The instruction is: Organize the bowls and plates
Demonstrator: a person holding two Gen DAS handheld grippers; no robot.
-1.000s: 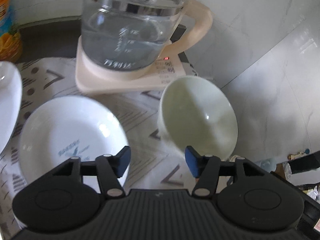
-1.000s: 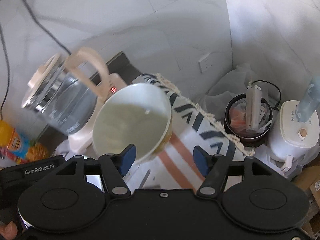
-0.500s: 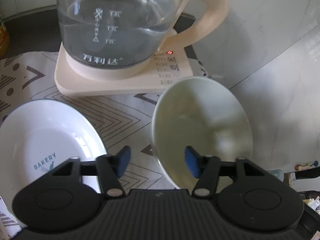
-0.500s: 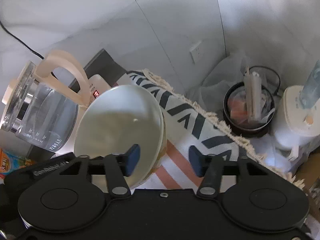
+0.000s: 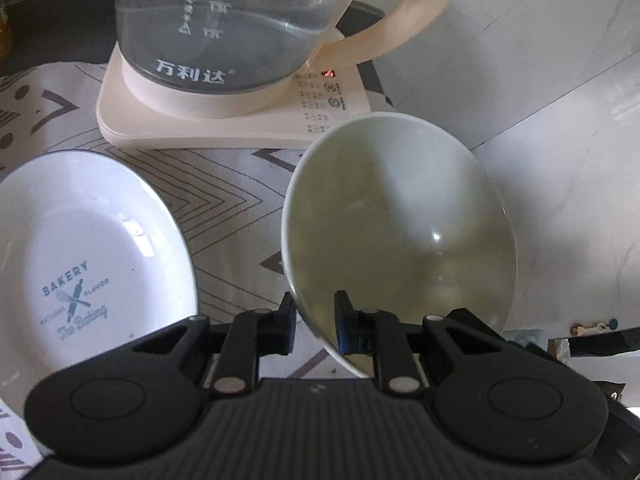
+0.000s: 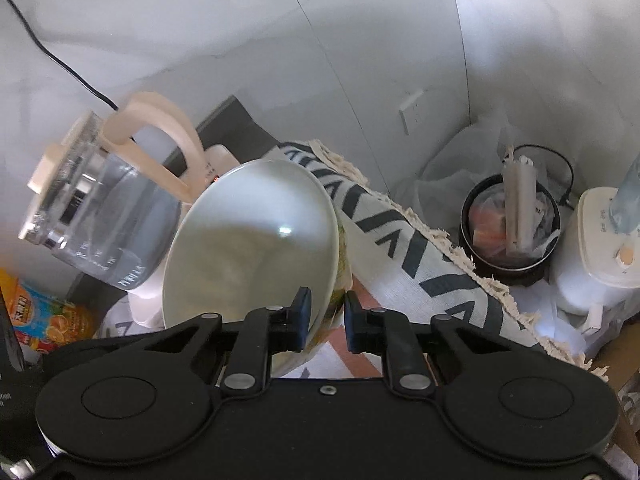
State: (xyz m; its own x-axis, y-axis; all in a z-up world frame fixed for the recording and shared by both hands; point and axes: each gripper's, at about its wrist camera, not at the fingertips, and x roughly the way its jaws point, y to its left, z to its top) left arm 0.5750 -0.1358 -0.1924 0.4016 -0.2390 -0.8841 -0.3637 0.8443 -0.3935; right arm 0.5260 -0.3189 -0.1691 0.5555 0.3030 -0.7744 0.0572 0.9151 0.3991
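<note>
- Left wrist view: the left tool (image 5: 314, 326) is clamped on the near rim of a pale green bowl (image 5: 404, 232), one finger inside, one outside. The bowl tilts at the right end of the bench (image 5: 236, 184), in front of a glass kettle (image 5: 240, 20). A white plate (image 5: 84, 248) printed "BAKERY" lies on the patterned cloth to the left, apart from the bowl.
- Right wrist view: the right tool (image 6: 326, 322) pinches the rim of a tilted bowl (image 6: 252, 244), likely the same one. A bin (image 6: 508, 228) and a white appliance (image 6: 600, 248) stand on the floor beyond.
- Progress, as a judgement: early. The bowl is gripped, not stacked; the plate looks untouched.
</note>
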